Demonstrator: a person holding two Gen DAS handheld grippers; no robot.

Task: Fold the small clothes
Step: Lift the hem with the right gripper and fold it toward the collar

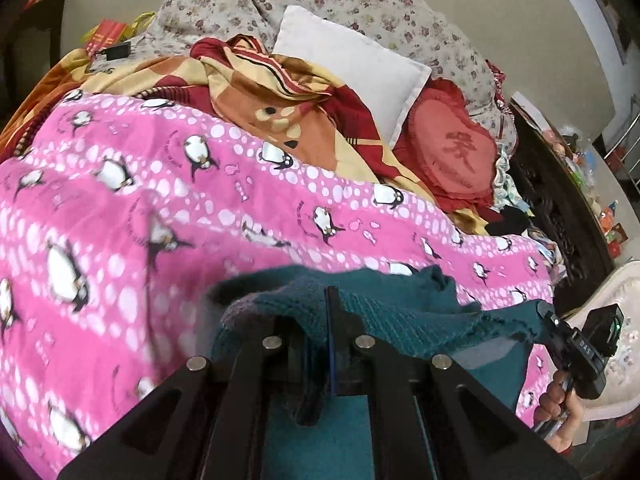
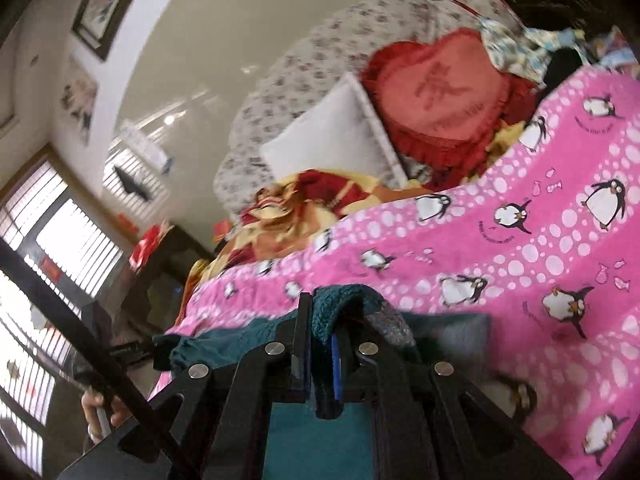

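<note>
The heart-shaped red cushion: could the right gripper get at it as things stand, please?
Probably not yet: the right gripper is shut on the teal garment, and the pink penguin blanket lies between it and the cushion.

A pink blanket (image 1: 160, 200) covers the bed; beyond it lie a patterned sheet (image 1: 256, 92), white pillow (image 1: 352, 68), red heart cushion (image 1: 452, 152).
</note>
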